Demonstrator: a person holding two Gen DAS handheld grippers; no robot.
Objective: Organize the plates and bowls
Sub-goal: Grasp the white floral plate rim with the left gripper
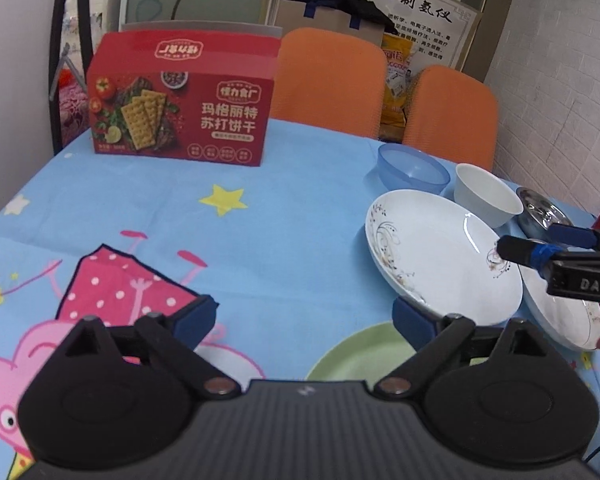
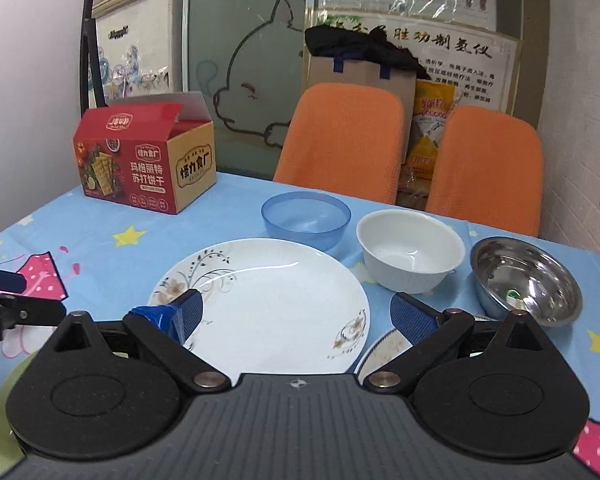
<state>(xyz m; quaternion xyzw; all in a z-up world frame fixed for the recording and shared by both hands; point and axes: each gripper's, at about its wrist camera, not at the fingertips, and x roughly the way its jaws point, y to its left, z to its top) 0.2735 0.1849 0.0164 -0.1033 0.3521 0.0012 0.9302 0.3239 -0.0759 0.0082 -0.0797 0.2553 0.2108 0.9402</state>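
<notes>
Dishes crowd one side of a table (image 2: 236,220) draped in a blue cartoon cloth. A white plate (image 2: 268,304) with flower sprigs lies nearest, bare inside, and overlaps a second white plate (image 1: 560,320) whose rim shows beneath it on the right. Behind them stand three bowls in a row: a clear blue bowl (image 2: 305,218), empty; a white bowl (image 2: 410,250), empty; and a steel bowl (image 2: 526,278) with a small pale scrap at its bottom, too small to identify. A pale green plate (image 1: 360,354) lies flat on the cloth at the near edge, partly hidden by the left gripper (image 1: 306,318), and appears empty.

That gripper hovers over the cloth beside the flowered plate, its jaws spread wide with nothing between them. The right gripper (image 2: 296,312) hangs above the flowered plate, jaws likewise parted and holding nothing; blue tape wraps one of its fingers (image 2: 180,314).

At the far corner of the table a red cracker box (image 2: 144,160) stands with its top flap raised; its contents cannot be seen. Two orange chairs (image 2: 340,136) are pushed against the table's far edge, and a cardboard box (image 2: 360,76) with a black cloth (image 2: 356,46) on top sits behind them.
</notes>
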